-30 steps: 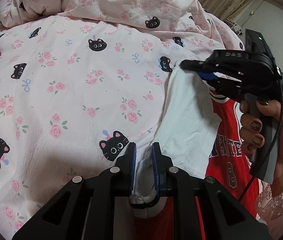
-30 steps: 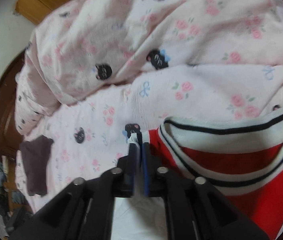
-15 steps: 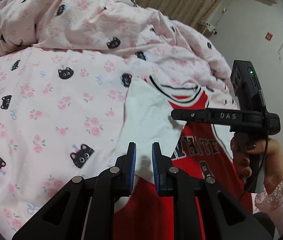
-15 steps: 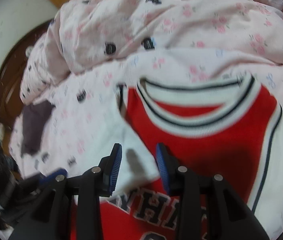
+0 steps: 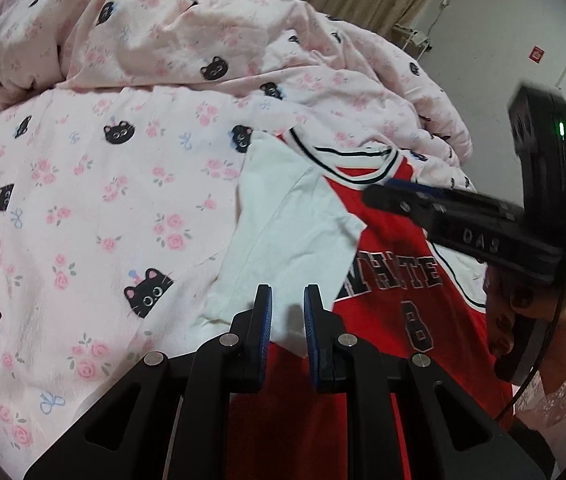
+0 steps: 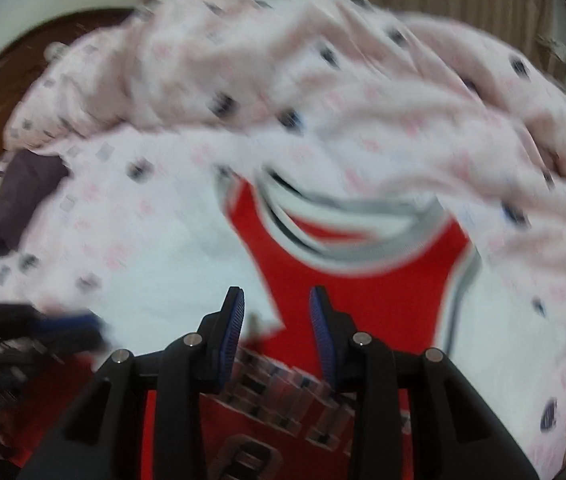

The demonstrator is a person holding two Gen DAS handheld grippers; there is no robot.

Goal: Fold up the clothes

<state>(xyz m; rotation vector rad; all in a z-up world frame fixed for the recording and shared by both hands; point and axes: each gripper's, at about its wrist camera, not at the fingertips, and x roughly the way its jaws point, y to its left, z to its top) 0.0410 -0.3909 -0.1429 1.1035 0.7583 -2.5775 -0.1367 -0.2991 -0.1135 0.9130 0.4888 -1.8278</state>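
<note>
A red and white jersey with "WHITE" and the number 8 lies on the bed, its white left side folded over onto the red front. It also shows, blurred, in the right wrist view. My left gripper is open and empty above the folded white part. My right gripper is open and empty above the jersey's chest; it shows from the side in the left wrist view, over the red front.
A pink bedsheet with cat faces and roses covers the bed. A bunched pink duvet lies at the back. A dark folded cloth rests at the far left. A white wall stands to the right.
Both grippers have let go of the white side after laying it over the red front. Both have opened and drawn back; the right one is moving fast, its view blurred.
</note>
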